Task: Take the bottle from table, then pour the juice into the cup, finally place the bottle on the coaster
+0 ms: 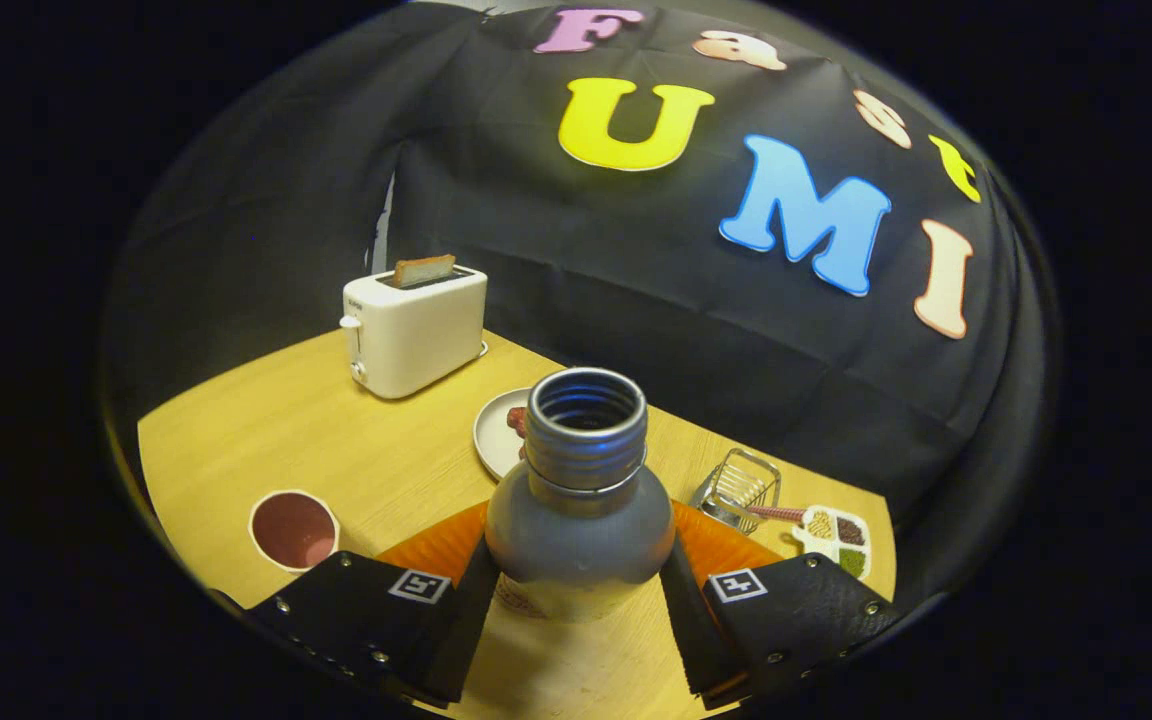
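Observation:
A grey open-necked bottle [581, 510] stands upright between my two fingers, and my gripper [581, 590] is shut on its body just below the shoulder. Its threaded mouth faces up and has no cap. An orange round coaster [726, 548] lies on the wooden table [356, 450] right behind the bottle, showing on both sides of it. A cup [294, 530] with a white rim and a dark reddish inside stands to the left, just beyond my left finger.
A white toaster [414, 330] with a slice of bread in its slot stands at the table's far left. A plate [498, 432] with some food lies behind the bottle. A small wire basket [736, 488] and a divided dish of grains [834, 538] sit to the right.

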The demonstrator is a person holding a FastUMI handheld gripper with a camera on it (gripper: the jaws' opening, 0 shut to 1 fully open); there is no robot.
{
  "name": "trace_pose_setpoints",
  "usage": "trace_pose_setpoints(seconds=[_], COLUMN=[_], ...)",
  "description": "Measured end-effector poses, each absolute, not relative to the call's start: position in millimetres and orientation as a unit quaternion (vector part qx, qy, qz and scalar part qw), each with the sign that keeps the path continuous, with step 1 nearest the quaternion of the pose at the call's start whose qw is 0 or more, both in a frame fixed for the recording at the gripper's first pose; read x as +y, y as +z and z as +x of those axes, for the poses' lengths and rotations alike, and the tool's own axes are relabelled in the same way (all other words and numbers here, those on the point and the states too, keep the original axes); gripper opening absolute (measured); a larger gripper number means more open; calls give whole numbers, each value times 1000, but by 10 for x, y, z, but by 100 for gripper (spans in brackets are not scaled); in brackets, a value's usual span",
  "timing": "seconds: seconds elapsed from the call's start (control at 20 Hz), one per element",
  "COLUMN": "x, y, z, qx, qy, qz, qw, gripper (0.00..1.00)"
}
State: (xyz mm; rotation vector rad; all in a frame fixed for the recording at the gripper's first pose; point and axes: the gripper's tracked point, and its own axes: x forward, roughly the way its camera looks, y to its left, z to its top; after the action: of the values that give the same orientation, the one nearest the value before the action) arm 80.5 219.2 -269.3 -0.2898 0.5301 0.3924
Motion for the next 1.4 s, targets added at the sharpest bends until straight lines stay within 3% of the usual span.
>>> trace_pose_setpoints(seconds=[0.35,1.4], x=[2209,2284], y=[-2765,-3354], z=[858,1108], qx=[279,300], qy=[196,170], qz=[-29,-39], qw=[940,938], gripper=[79,79])
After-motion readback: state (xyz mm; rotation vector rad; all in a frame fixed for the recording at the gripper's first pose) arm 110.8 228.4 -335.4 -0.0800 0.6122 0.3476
